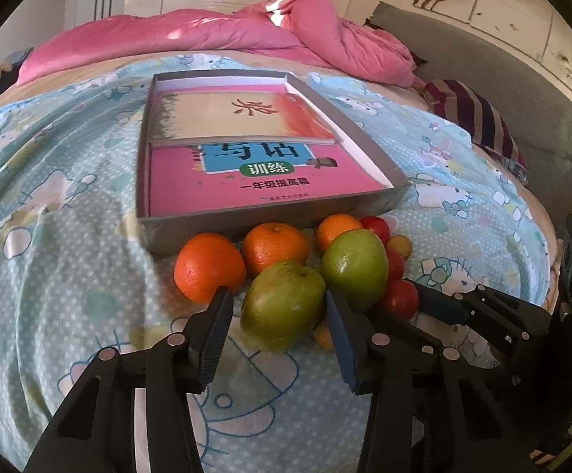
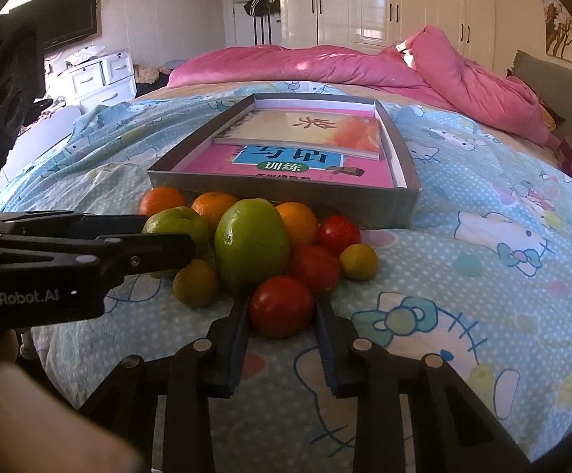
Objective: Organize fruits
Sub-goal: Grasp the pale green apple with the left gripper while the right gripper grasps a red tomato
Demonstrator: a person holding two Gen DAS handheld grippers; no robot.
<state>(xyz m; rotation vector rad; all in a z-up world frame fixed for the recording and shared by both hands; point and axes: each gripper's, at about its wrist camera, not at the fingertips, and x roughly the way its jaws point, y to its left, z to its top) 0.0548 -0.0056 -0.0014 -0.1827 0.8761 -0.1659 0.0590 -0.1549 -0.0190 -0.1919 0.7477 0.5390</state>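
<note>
A heap of fruit lies on the bedsheet in front of a grey box. My left gripper straddles a green fruit; its right pad touches the fruit, while a thin strip of sheet shows at the left pad. In the right wrist view my right gripper is shut on a red tomato, both pads against its sides. A bigger green fruit stands just behind that tomato. Three oranges line the box's front wall. More red tomatoes and small yellow fruits sit to the right.
The grey box holds two books, a pink one below a beige one. A pink duvet is bunched at the far side of the bed. A striped cloth and grey headboard lie to the right. White drawers stand left.
</note>
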